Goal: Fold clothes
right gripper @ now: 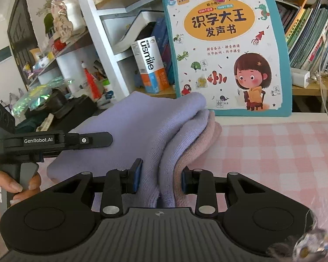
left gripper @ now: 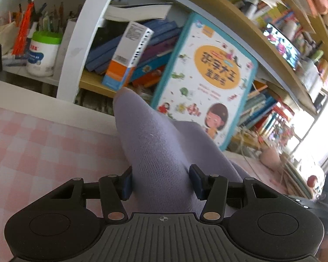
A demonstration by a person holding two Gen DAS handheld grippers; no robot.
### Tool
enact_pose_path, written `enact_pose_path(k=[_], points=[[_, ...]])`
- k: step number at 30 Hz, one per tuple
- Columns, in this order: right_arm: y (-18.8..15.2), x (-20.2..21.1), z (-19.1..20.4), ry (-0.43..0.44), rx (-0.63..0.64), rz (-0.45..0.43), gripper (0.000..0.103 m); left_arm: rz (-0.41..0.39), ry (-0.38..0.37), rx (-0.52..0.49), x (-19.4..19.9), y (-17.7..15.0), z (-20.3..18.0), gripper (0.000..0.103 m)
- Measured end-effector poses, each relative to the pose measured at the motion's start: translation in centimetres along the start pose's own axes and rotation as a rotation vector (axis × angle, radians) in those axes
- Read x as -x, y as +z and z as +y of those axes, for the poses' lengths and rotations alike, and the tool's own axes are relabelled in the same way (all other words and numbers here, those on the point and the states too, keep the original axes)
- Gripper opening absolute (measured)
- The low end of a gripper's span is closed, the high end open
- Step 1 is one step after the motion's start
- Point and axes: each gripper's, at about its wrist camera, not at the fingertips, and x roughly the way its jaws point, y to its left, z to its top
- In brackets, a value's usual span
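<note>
The right gripper [right gripper: 159, 180] clamps a thick bundle of folded knitwear between its blue pads [right gripper: 137, 175], the lavender sweater [right gripper: 131, 128] on top and a pink garment [right gripper: 204, 139] layered beneath it. The left gripper [left gripper: 161, 182] pinches another fold of the same lavender sweater [left gripper: 151, 144], which rises between its fingers to a rounded peak. In the right wrist view, a hand [right gripper: 10, 187] grips the handle of the left tool at the left edge. The clothes lie on a pink checked tablecloth [right gripper: 273, 152]. Just behind them, a children's sound book [right gripper: 227, 50] leans against a bookshelf [left gripper: 240, 32], with a toothbrush box [right gripper: 151, 65] beside it.
</note>
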Motion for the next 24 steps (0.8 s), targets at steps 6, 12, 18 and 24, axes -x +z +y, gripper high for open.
enact_pose_path(k=[6, 12, 18, 24], points=[[0.4, -1.9, -0.8, -0.016, -0.013, 0.000, 0.031, -0.009, -0.009, 0.027, -1.8, 0.2, 1.7, 0.051], [0.2, -3.1, -2.2, -0.013, -0.107, -0.003, 0.034, -0.022, -0.008, 0.065, -2.9, -0.2, 2.8, 0.056], [-0.7, -2.9, -3.2, -0.020, -0.182, -0.015, 0.062, -0.072, 0.068, -0.003, -1.8, -0.7, 2.0, 0.070], [-1.6, 0.9, -2.4, -0.104, -0.130, -0.091, 0.075, -0.173, 0.160, -0.117, 2.2, -1.3, -0.7, 0.082]])
